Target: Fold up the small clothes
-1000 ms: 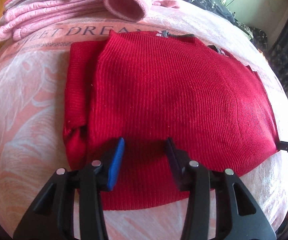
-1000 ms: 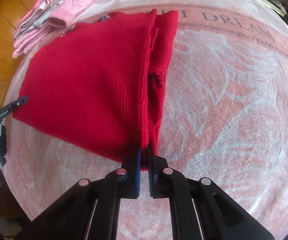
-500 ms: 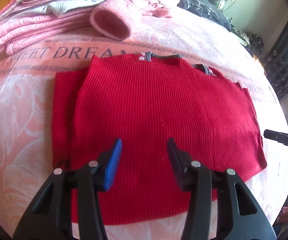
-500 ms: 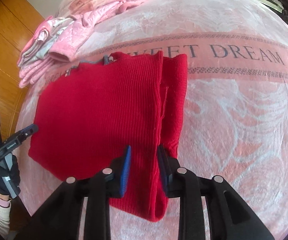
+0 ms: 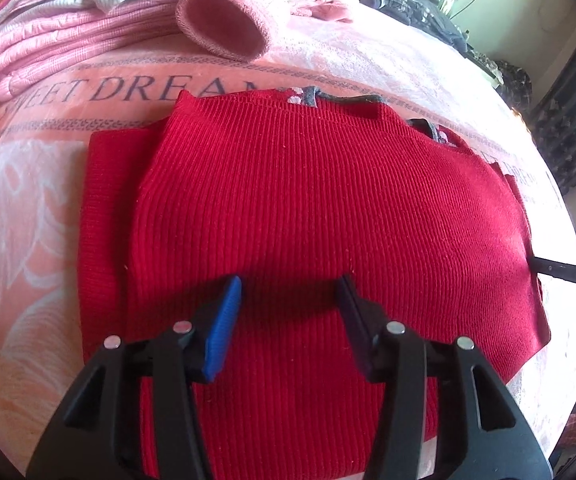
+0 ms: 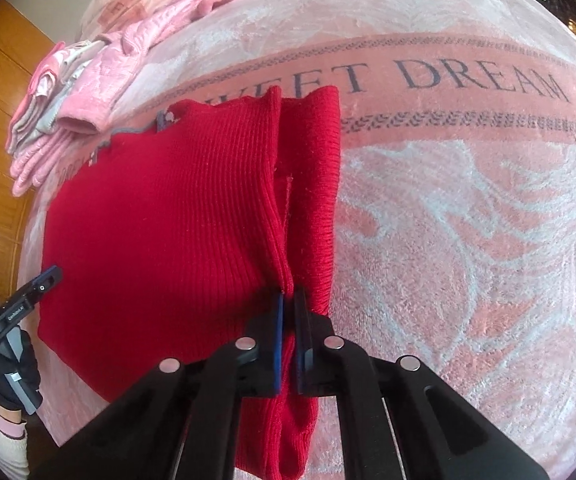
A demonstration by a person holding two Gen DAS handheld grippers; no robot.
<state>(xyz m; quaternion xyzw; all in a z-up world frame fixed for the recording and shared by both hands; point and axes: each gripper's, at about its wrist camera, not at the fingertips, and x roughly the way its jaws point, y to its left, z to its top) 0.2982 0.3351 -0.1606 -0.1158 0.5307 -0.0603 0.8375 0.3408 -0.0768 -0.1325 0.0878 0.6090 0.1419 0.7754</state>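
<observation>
Right tongs (image 6: pixel 288 300) pinch red sweater (image 6: pixel 159 220) fold; left tongs (image 5: pixel 290 286) spread above.

Red ribbed sweater (image 5: pixel 328 208), pink leaf-patterned blanket (image 6: pixel 468 240) with dark lettering, pink clothes pile (image 5: pixel 67 28)

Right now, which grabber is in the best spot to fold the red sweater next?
Probably the right. The right gripper is shut on the red sweater at its folded edge, ready to carry it over. The left gripper is open above the middle, gripping nothing.
</observation>
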